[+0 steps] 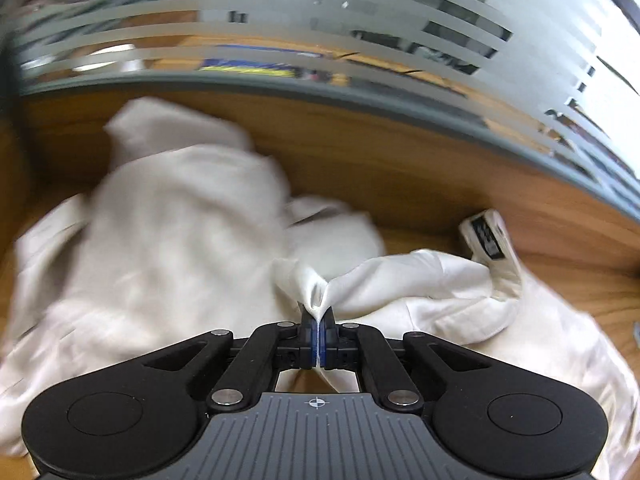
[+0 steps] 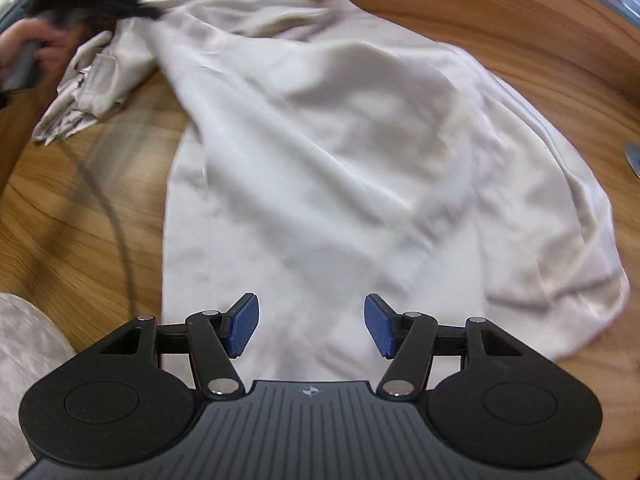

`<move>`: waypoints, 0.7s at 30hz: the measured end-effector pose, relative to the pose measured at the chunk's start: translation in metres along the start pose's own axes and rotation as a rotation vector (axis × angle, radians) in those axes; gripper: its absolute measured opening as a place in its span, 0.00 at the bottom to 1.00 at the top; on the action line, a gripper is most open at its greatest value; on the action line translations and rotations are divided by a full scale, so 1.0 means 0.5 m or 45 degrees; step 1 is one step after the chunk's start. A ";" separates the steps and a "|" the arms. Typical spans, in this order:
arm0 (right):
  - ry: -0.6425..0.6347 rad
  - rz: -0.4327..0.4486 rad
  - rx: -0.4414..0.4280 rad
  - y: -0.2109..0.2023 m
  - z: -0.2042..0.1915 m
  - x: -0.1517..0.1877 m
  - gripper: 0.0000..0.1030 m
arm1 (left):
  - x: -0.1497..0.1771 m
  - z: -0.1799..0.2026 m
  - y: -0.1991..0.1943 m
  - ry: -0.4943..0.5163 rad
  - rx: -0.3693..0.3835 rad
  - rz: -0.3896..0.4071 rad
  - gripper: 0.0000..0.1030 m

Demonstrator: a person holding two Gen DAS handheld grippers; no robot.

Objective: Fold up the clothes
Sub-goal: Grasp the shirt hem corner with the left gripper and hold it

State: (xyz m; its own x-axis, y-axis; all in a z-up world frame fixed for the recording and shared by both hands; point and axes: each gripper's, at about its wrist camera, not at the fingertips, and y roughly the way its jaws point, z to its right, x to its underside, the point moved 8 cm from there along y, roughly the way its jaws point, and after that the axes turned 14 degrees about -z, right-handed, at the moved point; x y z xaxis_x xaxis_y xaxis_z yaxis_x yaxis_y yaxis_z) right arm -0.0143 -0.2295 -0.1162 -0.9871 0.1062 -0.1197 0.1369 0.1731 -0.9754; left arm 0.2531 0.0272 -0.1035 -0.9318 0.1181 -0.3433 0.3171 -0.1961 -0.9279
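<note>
1. The left gripper (image 1: 319, 322) has its jaws together, clamped on a pinch of the white shirt (image 1: 168, 240); a thin line of cloth shows between the blue pads (image 1: 309, 340) and a peak of fabric rises just beyond them.
2. The right gripper (image 2: 311, 326) has its jaws apart with nothing between them. Its blue pads (image 2: 242, 326) hang over the near end of the shirt (image 2: 320, 140), and I cannot tell whether they touch the cloth.
3. The shirt lies rumpled on the wooden table (image 2: 80, 208). In the right view its long axis runs away from the jaws toward the far side, where the left gripper, a dark blur, holds it beside a hand (image 2: 52, 46).
4. In the left view a collar with a black label (image 1: 486, 236) sits just right of the pinch, so the left grip seems to be near the neck, though I cannot tell the exact spot.
5. The coming move likely turns on this: the shirt's near end lies directly ahead of and under the right jaws, so the right hand is the nearer one to take it.
6. Edges: the shirt's left edge is straight and close to the right gripper's left pad; the right side bulges out in loose folds.
7. Room: bare table lies open left of the shirt, crossed by a grey cable (image 2: 116, 216). Right of it a small metal object (image 2: 634, 160) sits at the frame's edge, and a glass partition (image 1: 320, 20) bounds the far side.
</note>
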 end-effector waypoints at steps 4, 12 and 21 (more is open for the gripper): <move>-0.055 0.015 -0.033 -0.017 -0.017 0.050 0.65 | 0.091 -0.075 -0.060 -0.072 -0.089 -0.009 0.04; -0.147 -0.035 -0.106 -0.017 -0.065 0.142 0.65 | 0.279 -0.204 -0.143 -0.255 -0.186 -0.100 0.04; -0.127 -0.142 -0.145 0.022 -0.078 0.226 0.27 | 0.418 -0.251 -0.186 -0.277 -0.240 -0.220 0.04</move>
State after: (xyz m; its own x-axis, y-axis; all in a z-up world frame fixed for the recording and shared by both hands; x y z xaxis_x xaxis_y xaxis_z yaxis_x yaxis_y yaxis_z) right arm -0.1211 -0.1776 -0.1331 -0.9993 -0.0162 -0.0349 0.0288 0.2886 -0.9570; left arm 0.0509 0.1922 -0.1071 -0.9841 -0.0809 -0.1581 0.1591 -0.0057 -0.9872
